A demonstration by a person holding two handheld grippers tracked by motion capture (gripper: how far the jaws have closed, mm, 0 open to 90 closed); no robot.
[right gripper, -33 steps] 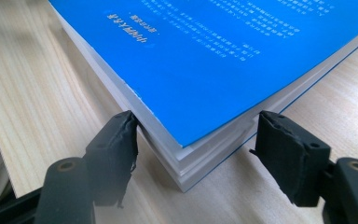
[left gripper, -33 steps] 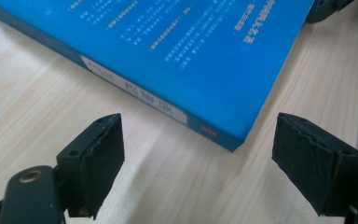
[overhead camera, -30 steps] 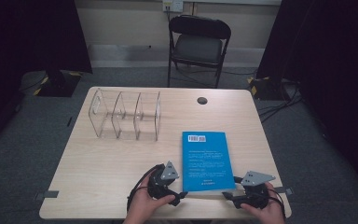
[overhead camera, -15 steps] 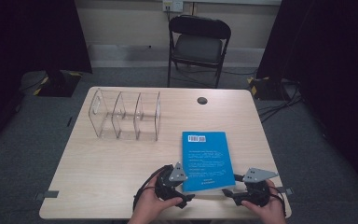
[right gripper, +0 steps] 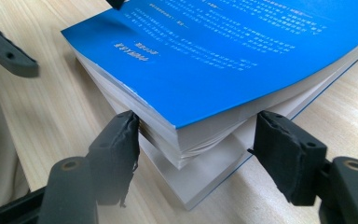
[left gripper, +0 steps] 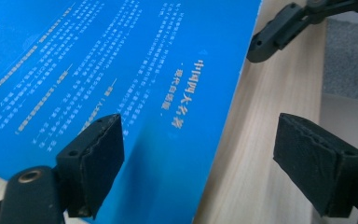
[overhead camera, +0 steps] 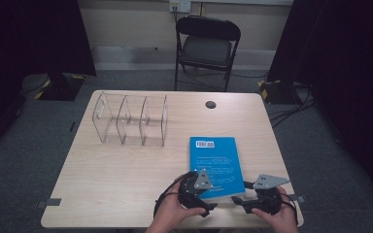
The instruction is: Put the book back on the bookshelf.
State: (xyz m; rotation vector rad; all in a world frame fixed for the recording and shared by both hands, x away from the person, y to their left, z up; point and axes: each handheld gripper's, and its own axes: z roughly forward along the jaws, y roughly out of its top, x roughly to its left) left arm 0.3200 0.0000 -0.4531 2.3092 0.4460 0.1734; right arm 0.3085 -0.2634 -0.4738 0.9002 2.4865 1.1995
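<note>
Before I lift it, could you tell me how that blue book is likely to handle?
The blue book is probably floppy: its soft cover and pages already bow upward between the right gripper jaws. The thick page block suggests some weight. The smooth cover may slip.

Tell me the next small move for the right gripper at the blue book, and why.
Probably close the right gripper on the blue paperback book's near corner: its jaws stand open on either side of the lifted pages, while the open left gripper straddles the book's edge.

The book (right gripper: 242, 51) between the right gripper's (right gripper: 193, 154) jaws has a glossy blue cover and matt paper pages. Under it, the table (overhead camera: 126, 174) is pale wood-grain.
</note>
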